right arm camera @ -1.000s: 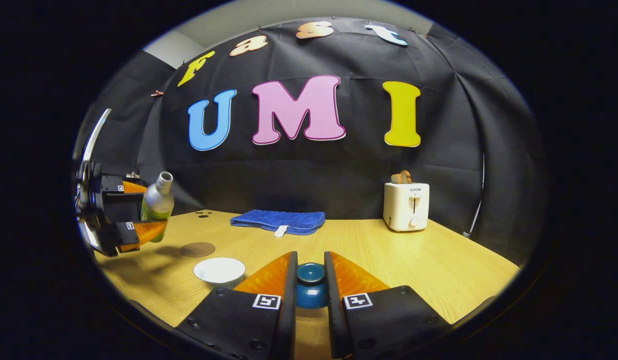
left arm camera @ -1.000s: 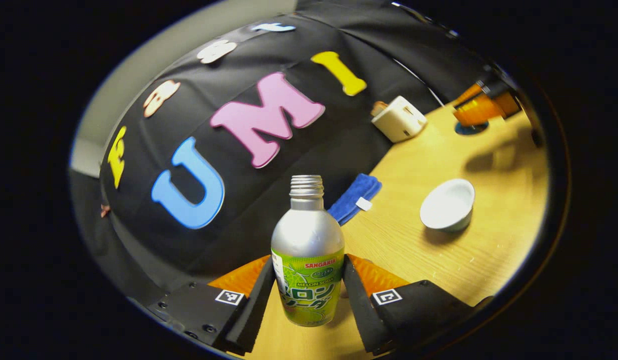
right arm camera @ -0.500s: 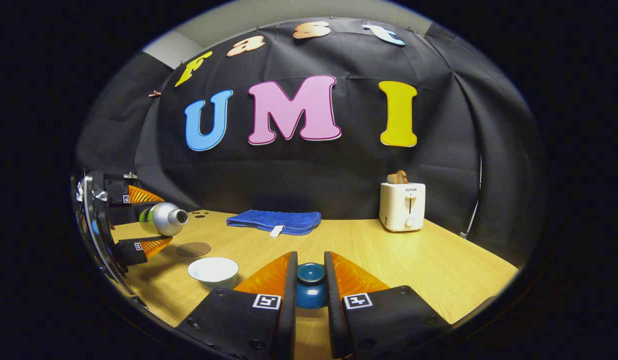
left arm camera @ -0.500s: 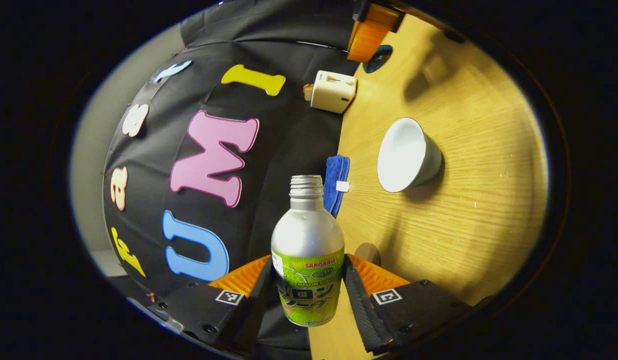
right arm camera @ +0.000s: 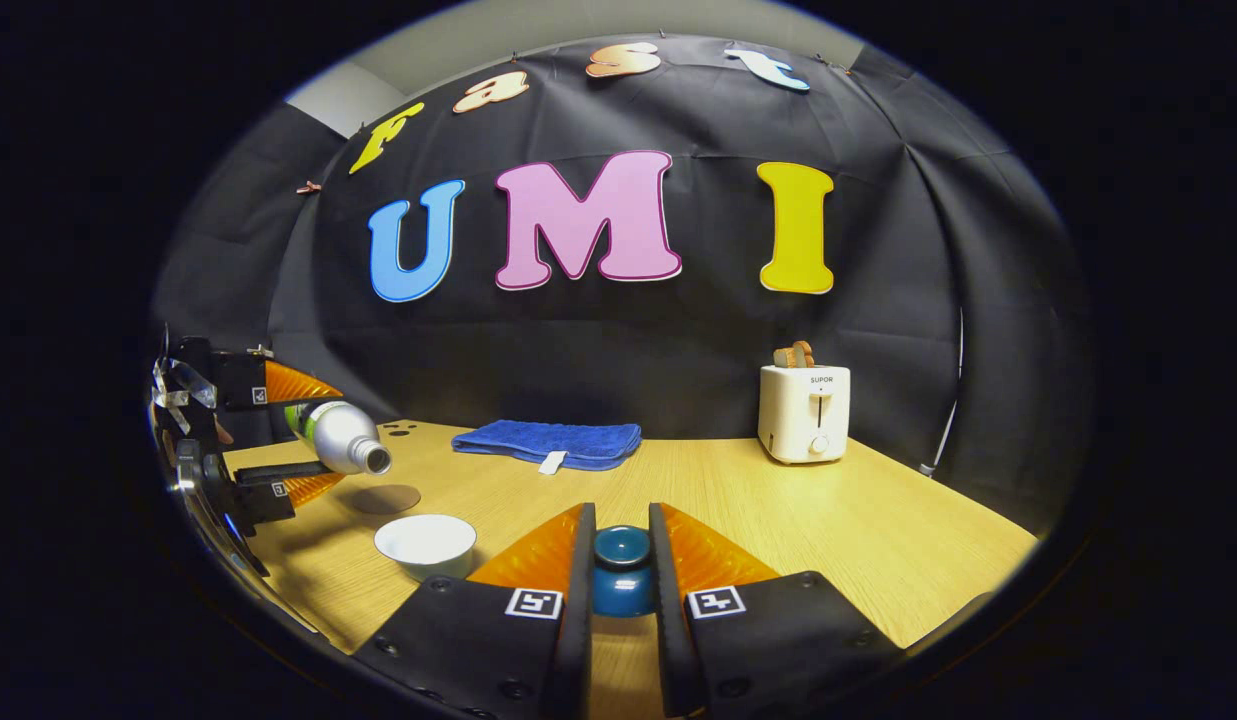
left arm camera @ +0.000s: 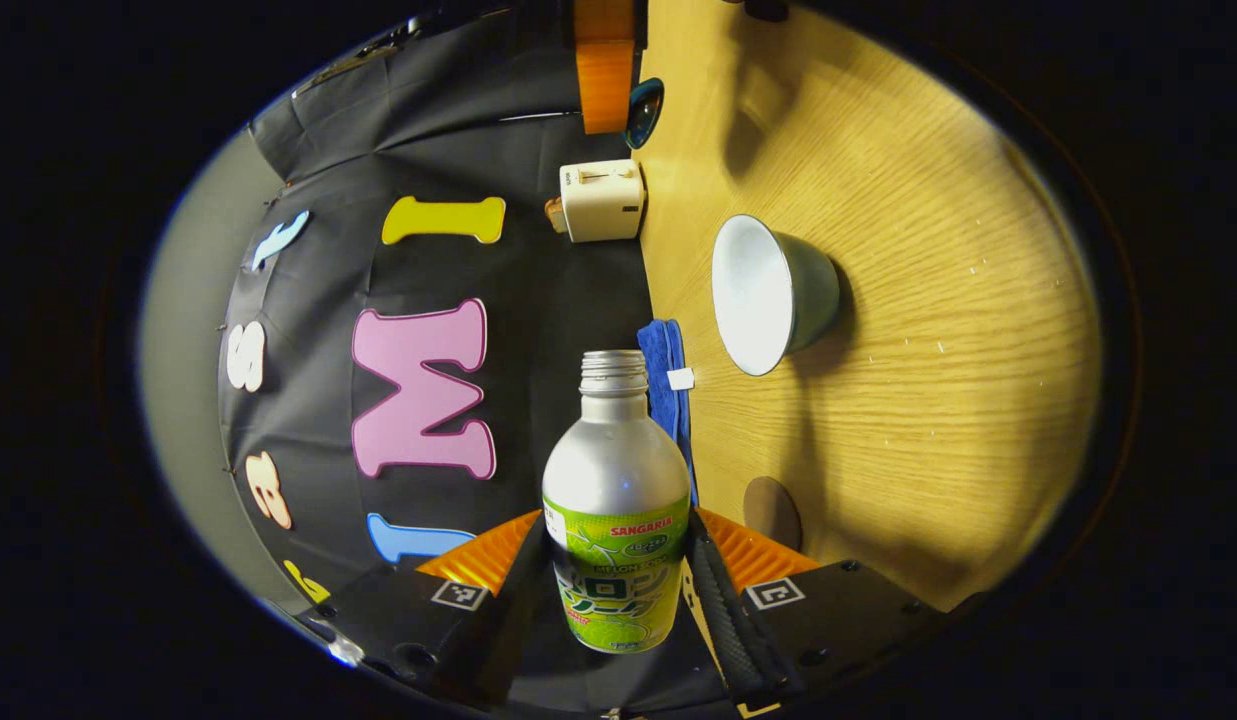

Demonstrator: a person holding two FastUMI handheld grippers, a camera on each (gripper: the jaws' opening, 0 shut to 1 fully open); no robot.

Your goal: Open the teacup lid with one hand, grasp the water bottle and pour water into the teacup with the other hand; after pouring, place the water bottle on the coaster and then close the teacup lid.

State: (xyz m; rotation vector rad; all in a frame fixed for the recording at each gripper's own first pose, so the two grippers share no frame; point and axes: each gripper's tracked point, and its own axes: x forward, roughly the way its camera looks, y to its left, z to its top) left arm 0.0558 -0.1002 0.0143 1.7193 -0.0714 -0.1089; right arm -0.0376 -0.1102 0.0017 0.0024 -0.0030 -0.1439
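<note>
My left gripper (left arm camera: 618,590) is shut on a silver water bottle (left arm camera: 616,510) with a green label and no cap. In the right gripper view that bottle (right arm camera: 336,436) lies tipped past level, its mouth pointing down and right above the table, left of the white teacup (right arm camera: 425,543). The teacup (left arm camera: 773,293) is open and looks empty. A round brown coaster (right arm camera: 383,498) lies behind the cup. My right gripper (right arm camera: 620,575) is shut on the blue teacup lid (right arm camera: 621,568), held above the table to the right of the cup.
A folded blue towel (right arm camera: 550,443) lies at the back of the wooden table (right arm camera: 858,530). A white toaster (right arm camera: 804,411) with bread in it stands at the back right. The left gripper (right arm camera: 268,440) sits at the table's left side.
The left gripper has rolled the bottle from nearly upright to tipped past level, mouth toward the teacup. The right gripper with the lid has stayed still.
</note>
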